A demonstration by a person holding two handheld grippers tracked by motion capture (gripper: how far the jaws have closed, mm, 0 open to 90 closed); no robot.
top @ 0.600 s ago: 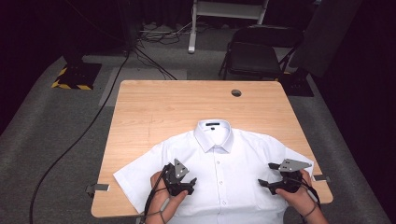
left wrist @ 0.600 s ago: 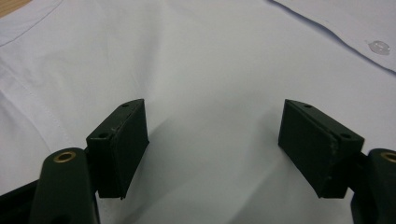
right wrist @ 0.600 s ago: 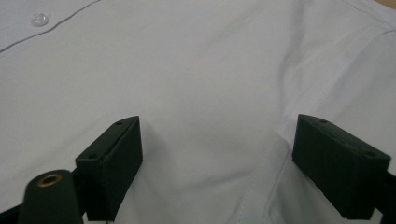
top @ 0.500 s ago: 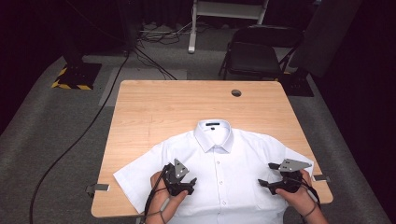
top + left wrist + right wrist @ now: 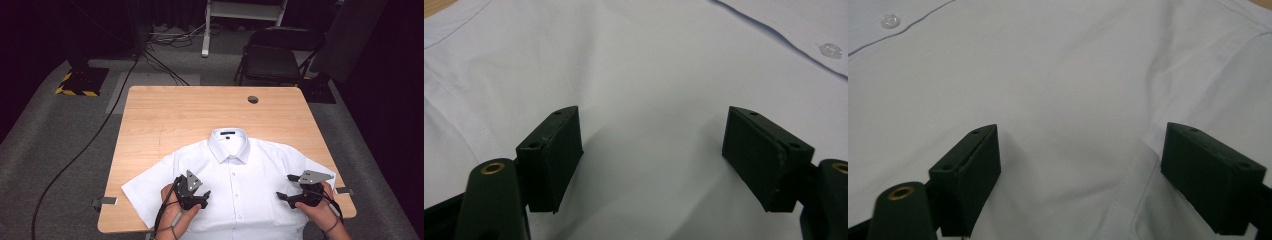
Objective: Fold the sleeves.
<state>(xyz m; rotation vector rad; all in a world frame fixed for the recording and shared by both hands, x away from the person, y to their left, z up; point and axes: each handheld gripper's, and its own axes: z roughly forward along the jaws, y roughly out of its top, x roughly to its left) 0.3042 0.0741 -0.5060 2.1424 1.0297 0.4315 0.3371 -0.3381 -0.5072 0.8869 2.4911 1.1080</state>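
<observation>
White short-sleeved shirt (image 5: 235, 185): lies flat, buttoned, front up, on the near half of the wooden table (image 5: 200, 112), collar toward 12 o'clock. Left gripper (image 5: 205, 196): over the shirt's lower front at about 7 o'clock from the collar, jaws spread, nothing between them but cloth below. Right gripper (image 5: 281, 196): at about 5 o'clock, jaws likewise spread above the fabric, pinching nothing.
</observation>
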